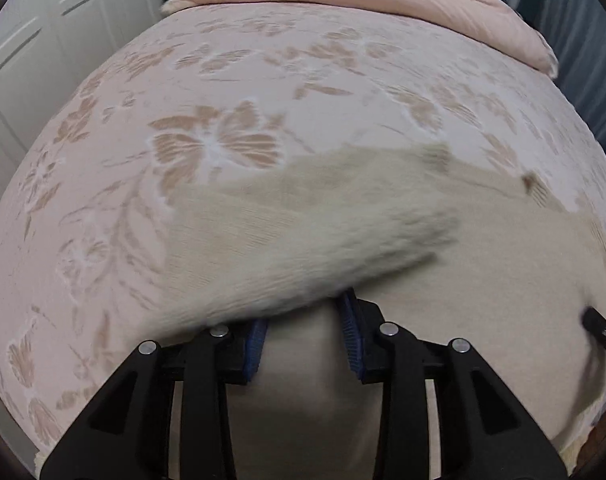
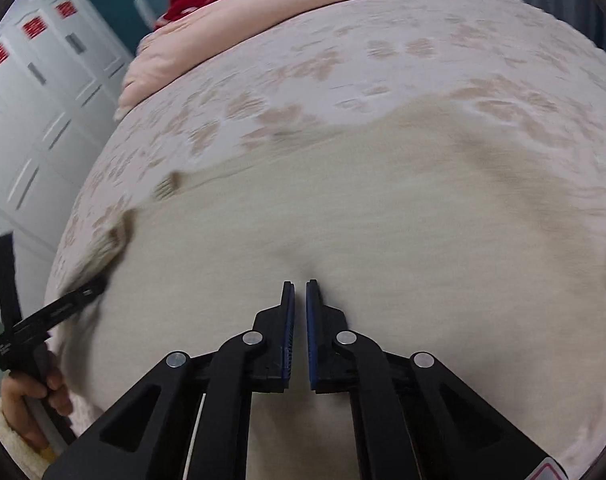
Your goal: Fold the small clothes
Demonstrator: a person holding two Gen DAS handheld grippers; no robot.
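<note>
- Left gripper point(image 1: 306, 309): jaws stood apart, with the tips hidden beneath a fuzzy cream flap point(image 1: 343, 240). No pinch was visible.
- Right gripper point(image 2: 300, 283): jaws were drawn together with the tips on the cloth at 6 o'clock. A small pucker sat just ahead of them, and whether it was caught could not be told.
- Floral bedspread point(image 1: 223, 80): it carried the work and ran from 9 through 12 o'clock.
- Cream garment point(image 2: 343, 200): it lay spread on the bedspread, filling the centre and 3 to 6 o'clock in both views.
- Flap: it was turned over the garment body, lying from 7 towards 2 o'clock in the left view.
- Step judged: a fold was being laid across the body.
- Next move: lay the flap flat, align its edges, then re-grip for the following fold.
</note>
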